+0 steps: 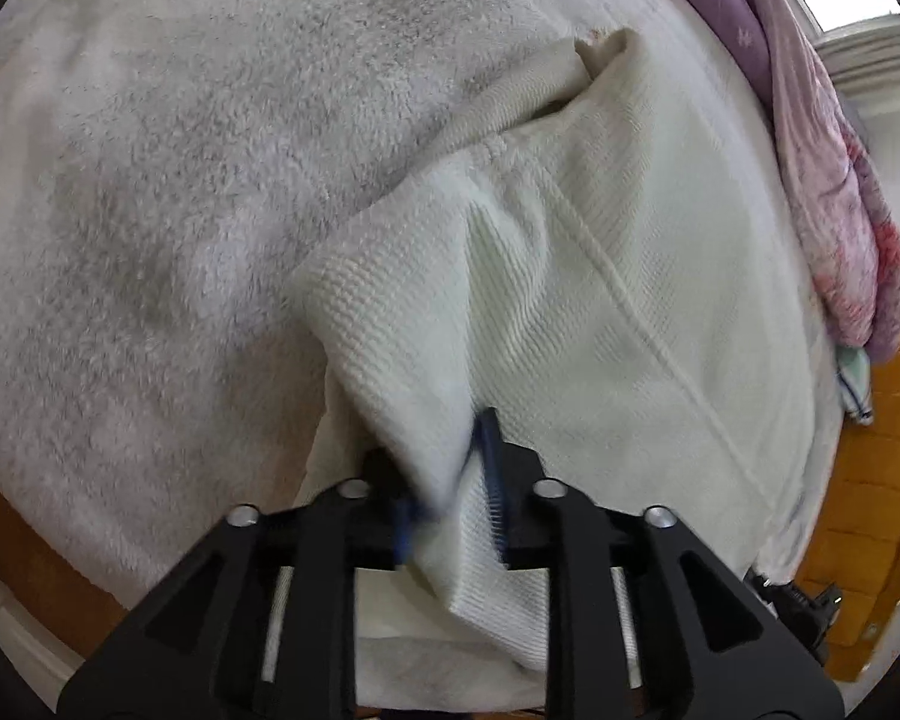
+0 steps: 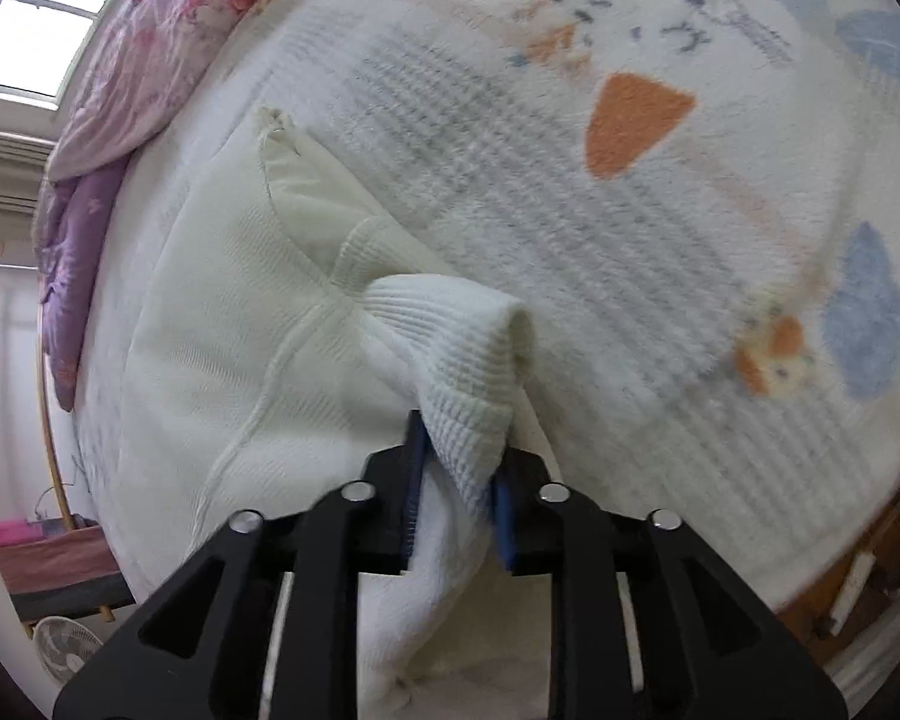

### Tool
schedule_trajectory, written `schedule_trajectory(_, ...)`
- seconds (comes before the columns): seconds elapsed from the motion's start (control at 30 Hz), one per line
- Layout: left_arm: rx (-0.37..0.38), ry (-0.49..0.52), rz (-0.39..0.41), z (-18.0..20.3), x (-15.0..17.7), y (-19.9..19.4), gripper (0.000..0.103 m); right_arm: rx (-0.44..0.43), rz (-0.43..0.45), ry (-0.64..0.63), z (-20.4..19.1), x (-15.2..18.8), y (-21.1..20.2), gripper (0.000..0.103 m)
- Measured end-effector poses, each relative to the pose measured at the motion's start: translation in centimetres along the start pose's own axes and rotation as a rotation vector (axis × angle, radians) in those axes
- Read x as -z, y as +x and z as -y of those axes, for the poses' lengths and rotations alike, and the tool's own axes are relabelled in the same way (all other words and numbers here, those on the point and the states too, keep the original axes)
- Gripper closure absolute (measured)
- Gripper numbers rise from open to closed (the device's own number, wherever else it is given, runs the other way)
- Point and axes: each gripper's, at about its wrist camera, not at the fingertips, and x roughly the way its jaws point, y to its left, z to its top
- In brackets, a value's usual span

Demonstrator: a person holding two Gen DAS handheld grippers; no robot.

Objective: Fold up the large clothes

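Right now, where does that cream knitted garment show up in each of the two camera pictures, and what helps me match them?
Left wrist view: the cream knitted garment fills the centre and right, one edge pinched in the left gripper at the bottom.
Right wrist view: it lies centre-left, a bunched fold clamped in the right gripper at the bottom.
Shared landmark: the purple and pink quilt, upper right in the left view, upper left in the right view.

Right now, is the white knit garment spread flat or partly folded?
Partly folded. The white knit garment lies on the bed, with its near edges lifted and doubled over, pinched in the left tool and right tool.
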Motion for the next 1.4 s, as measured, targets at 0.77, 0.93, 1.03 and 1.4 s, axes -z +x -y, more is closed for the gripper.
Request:
schedule_trajectory(0.77, -0.083, 0.004, 0.013, -1.5, 1.5, -0.1, 0.031, 0.070, -0.119, -0.750, -28.2, 4.8, 14.9, 0.103)
schedule_trajectory(0.93, -0.030, -0.016, -0.018, -1.7, 2.4, 0.0, 0.031, 0.056, -0.193, -0.677, -24.8, 7.9, 12.6, 0.103)
schedule_trajectory(1.03, -0.023, -0.030, -0.019, -1.8, 3.2, 0.2, 0.031, 0.047, -0.221, -0.656, -21.6, 10.9, 10.9, 0.103)
schedule_trajectory(1.4, 0.028, -0.041, -0.037, -1.6, 3.2, 0.5, 0.057, 0.027, -0.187, -0.668, -19.5, 12.7, 11.3, 0.103)
